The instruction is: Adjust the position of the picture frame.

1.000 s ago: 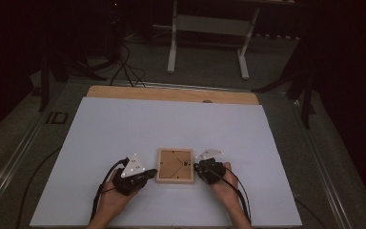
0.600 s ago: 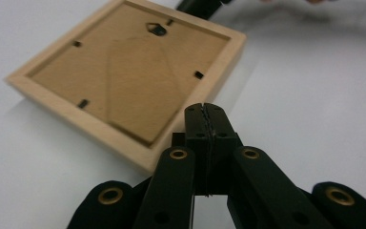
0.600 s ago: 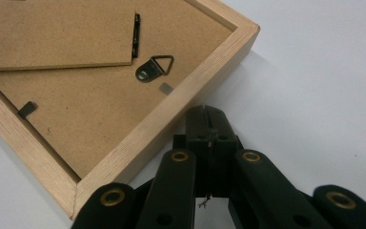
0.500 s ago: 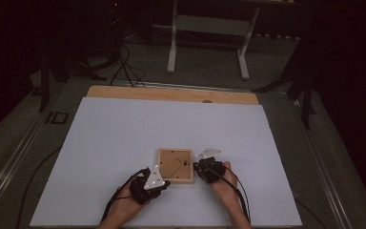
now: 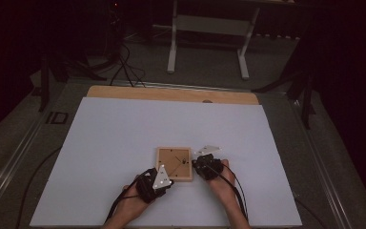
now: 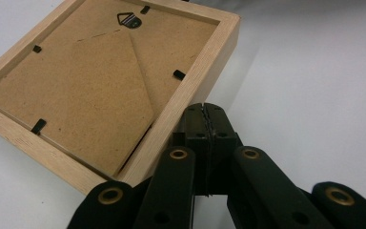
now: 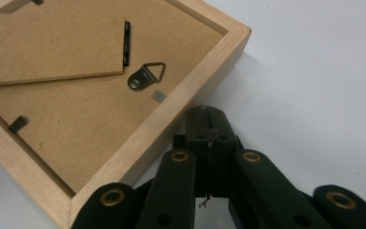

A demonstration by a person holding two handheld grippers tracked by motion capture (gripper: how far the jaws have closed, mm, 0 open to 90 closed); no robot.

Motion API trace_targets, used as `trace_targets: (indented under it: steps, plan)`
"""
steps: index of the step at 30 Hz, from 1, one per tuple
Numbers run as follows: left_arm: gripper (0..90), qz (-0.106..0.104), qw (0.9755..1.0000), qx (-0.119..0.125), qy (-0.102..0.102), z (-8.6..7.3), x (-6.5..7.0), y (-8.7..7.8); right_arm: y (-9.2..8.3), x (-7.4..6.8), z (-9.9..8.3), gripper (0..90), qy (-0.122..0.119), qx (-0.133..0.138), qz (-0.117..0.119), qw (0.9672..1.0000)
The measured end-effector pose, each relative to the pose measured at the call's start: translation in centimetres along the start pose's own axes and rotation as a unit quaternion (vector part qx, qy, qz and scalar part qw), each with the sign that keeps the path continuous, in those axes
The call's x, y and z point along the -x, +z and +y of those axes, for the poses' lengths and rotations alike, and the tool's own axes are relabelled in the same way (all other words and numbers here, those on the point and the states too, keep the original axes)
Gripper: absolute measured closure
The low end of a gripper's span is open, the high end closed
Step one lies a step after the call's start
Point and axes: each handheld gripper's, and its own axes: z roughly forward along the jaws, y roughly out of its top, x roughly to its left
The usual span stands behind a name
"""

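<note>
— Where is the picture frame (image 5: 174, 163) found?

— It is laid face down on the white sheet (image 5: 124, 138), near the sheet's front edge. Its brown backing board (image 6: 90, 90), fold-out stand (image 7: 47, 45) and metal hanger (image 7: 147, 75) are turned upward.

— How are the grippers placed against it?

— The left gripper (image 6: 204, 110) is set at the frame's front left corner, its tips brought up against the wooden side. The right gripper (image 7: 205, 113) is set at the frame's right side, tips just beside the wood.

— And the jaws?

— Both pairs are pressed fully together, and nothing is gripped between them.

— What is seen beyond?

— A wooden table edge (image 5: 171, 94) is shown past the sheet, and a stand (image 5: 209, 28) on the dark floor behind.
</note>
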Motion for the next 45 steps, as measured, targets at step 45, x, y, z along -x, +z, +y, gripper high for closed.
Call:
trace_targets:
  steps: [45]
  plan:
    - [77.8,-0.020,0.9991,0.023,-0.030,0.8,-1.3,0.3,-2.9,0.1,-1.4,68.7,-0.016,0.038,0.006,0.9991]
